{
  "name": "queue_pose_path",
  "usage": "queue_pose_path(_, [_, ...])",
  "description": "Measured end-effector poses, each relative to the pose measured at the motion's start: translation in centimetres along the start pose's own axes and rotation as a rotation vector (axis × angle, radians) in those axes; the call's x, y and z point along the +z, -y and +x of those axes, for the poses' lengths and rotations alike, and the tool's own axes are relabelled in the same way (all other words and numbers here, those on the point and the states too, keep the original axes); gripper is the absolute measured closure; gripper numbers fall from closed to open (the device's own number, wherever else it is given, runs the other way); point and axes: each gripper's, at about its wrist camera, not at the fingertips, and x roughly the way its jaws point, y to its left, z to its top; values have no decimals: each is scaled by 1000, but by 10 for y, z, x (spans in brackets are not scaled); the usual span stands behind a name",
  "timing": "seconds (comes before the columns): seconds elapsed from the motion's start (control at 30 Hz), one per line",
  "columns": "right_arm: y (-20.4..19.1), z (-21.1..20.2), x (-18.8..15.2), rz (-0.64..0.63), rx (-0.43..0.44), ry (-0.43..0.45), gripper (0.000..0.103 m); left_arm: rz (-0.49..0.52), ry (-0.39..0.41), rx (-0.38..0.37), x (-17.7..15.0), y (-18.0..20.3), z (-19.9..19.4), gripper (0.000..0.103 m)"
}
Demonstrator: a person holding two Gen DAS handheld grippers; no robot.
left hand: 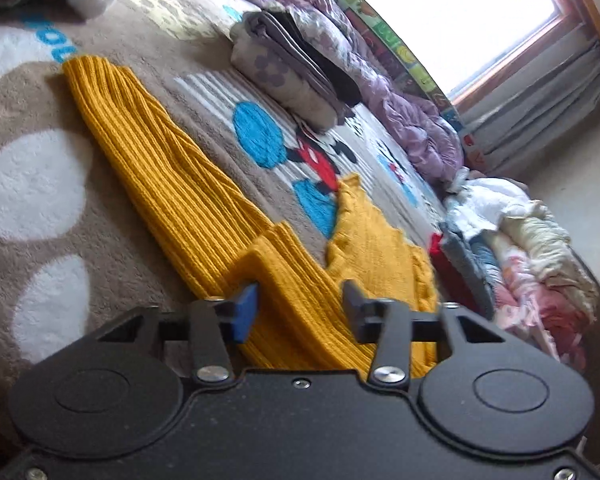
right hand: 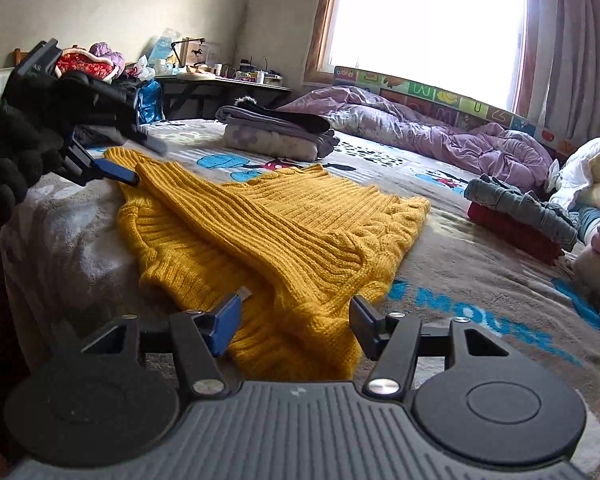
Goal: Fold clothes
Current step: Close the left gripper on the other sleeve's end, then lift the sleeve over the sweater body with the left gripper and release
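Observation:
A mustard-yellow ribbed knit sweater [right hand: 268, 220] lies spread on the bed's patterned blanket, one sleeve folded across its body. In the left wrist view the sweater [left hand: 188, 200] runs from the far left down to my left gripper [left hand: 300, 304], which is open with the jaws on either side of a raised fold of the knit. My right gripper [right hand: 296, 316] is open, jaws astride the sweater's near edge. The left gripper also shows in the right wrist view [right hand: 112, 172], at the sweater's far left corner, held by a black-gloved hand.
A folded stack of grey and lilac clothes [right hand: 276, 132] sits beyond the sweater. A crumpled purple duvet [right hand: 440, 132] lies along the window side. Folded jeans on a red garment [right hand: 520, 212] and a pile of unfolded laundry [left hand: 520, 248] lie to the right. A cluttered desk [right hand: 228, 80] stands behind.

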Motion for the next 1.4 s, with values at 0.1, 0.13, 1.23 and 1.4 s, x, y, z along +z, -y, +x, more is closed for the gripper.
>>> queue_pose_path(0.1, [3,3,-1,9,5,6,44,28,29,-26,0,9,-1,90])
queue_pose_path(0.13, [4,4,-1,13,7,9,44,42,36,-32,0,13,-2,93])
queue_pose_path(1.23, [28,-1,-8,144,139,27,52,219,-80,-214,8,213,154,97])
queue_pose_path(1.4, [29,-2,-9,153,148,24,53,193,-99,-180,-1,214,181,97])
